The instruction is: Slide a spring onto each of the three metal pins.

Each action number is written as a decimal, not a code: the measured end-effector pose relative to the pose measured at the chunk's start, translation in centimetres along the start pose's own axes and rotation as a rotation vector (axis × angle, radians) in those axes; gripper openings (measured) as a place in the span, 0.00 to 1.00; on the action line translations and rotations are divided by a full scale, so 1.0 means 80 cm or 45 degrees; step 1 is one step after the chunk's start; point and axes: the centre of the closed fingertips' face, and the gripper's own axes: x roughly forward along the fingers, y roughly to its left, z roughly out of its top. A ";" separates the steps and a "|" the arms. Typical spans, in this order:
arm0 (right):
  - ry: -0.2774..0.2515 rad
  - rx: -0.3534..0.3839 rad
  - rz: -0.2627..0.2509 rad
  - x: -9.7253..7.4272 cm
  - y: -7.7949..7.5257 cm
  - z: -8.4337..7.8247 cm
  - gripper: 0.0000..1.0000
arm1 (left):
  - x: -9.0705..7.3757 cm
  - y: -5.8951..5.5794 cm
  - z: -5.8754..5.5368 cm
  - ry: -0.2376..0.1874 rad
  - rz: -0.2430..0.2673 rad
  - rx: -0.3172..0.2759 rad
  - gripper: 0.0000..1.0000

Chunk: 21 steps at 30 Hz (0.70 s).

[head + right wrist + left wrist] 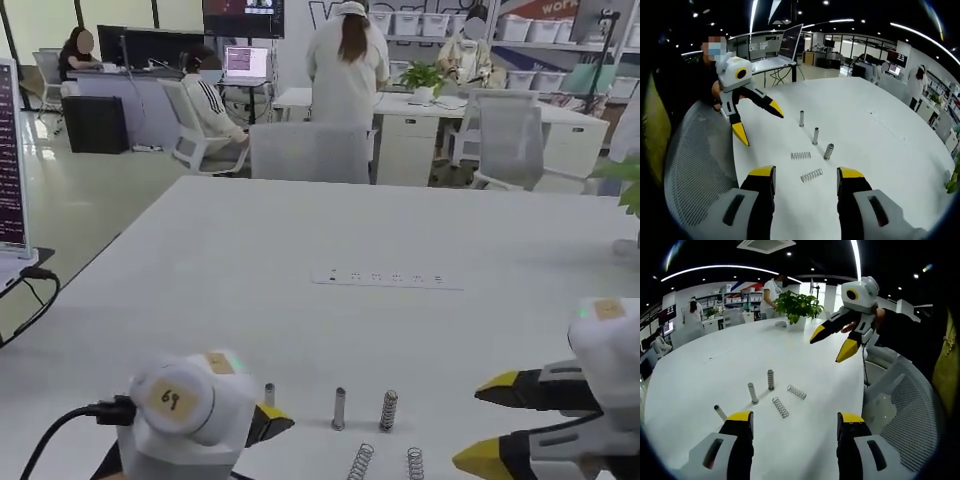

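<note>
Three short metal pins stand in a row on the white table (200,280): a bare pin (269,393), a bare middle pin (339,408), and a third pin wearing a spring (389,410). Two loose springs (360,462) (414,463) lie just in front of them. My left gripper (796,419) hovers open above the near table edge, left of the pins, with nothing between its yellow-tipped jaws. On the other side of the pins, my right gripper (485,423) is open and holds nothing. The same springs (800,155) (811,175) lie close ahead of it.
A flush power strip (388,277) sits mid-table beyond the pins. A potted plant (797,305) stands at the table's far end, and a laptop (790,42) on a neighbouring desk. A mesh chair (910,410) is by the near edge. People work at desks behind.
</note>
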 end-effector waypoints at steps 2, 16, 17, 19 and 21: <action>-0.009 0.010 -0.005 -0.002 -0.001 -0.001 0.47 | 0.006 0.000 0.000 0.010 -0.005 -0.002 0.63; -0.074 0.106 -0.028 -0.008 -0.006 -0.021 0.64 | 0.039 0.009 -0.011 0.055 -0.011 -0.111 0.59; -0.092 0.121 -0.020 -0.008 -0.004 -0.019 0.68 | 0.040 0.010 -0.013 0.059 -0.008 -0.118 0.59; -0.094 0.117 -0.026 -0.009 -0.004 -0.020 0.69 | 0.043 0.012 -0.016 0.066 -0.001 -0.127 0.58; -0.099 0.122 -0.029 -0.009 -0.005 -0.021 0.70 | 0.047 0.014 -0.018 0.069 0.004 -0.140 0.58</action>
